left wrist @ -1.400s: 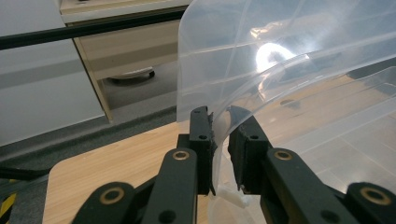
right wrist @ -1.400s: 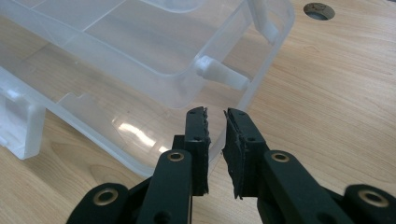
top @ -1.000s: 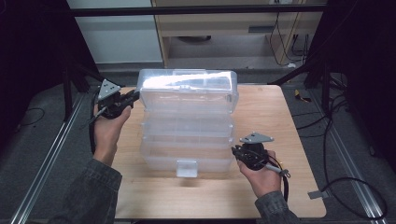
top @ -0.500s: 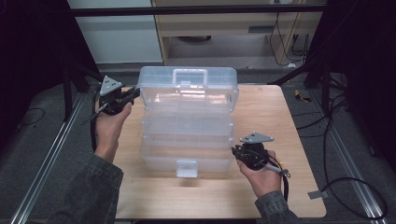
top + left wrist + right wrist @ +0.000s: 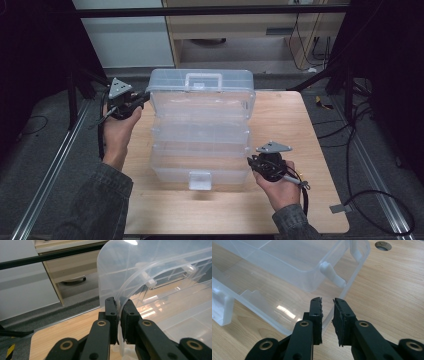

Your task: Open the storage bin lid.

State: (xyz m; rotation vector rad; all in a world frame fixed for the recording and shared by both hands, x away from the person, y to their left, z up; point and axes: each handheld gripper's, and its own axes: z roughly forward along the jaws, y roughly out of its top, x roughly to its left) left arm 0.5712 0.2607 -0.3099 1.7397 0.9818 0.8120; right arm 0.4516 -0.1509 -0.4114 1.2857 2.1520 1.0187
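1. Lifting the lid (image 5: pixel 200 97) of the clear plastic organizer box (image 5: pixel 200 150) is the step in hand, as I judge it: the box sits mid-desk, its lid raised at the far side, the carry handle (image 5: pixel 204 80) on top.
2. Your left gripper (image 5: pixel 119 312) has its jaws pinching the lid's thin curved edge, which runs up between the pads. Keep the pinch deep on that rim; the wall is slick and flexes, so a shallow bite could slip.
3. Your right gripper (image 5: pixel 327 312) has its jaws drawn close around the rim of the base tray at its near corner, the edge passing between the pads. I judge it a bracing hold; press down and hold the base flat while the lid swings.
4. Swing the lid along its hinge arc rather than pulling straight, or the light box may skid on the smooth wooden desk (image 5: pixel 310 130).
5. Note the white moulded latch (image 5: pixel 199 180) at the front wall, left of the right jaws, and the stepped inner trays, translucent, ribbed and glossy.
6. Beyond the desk stands a pale cabinet (image 5: pixel 235 30).
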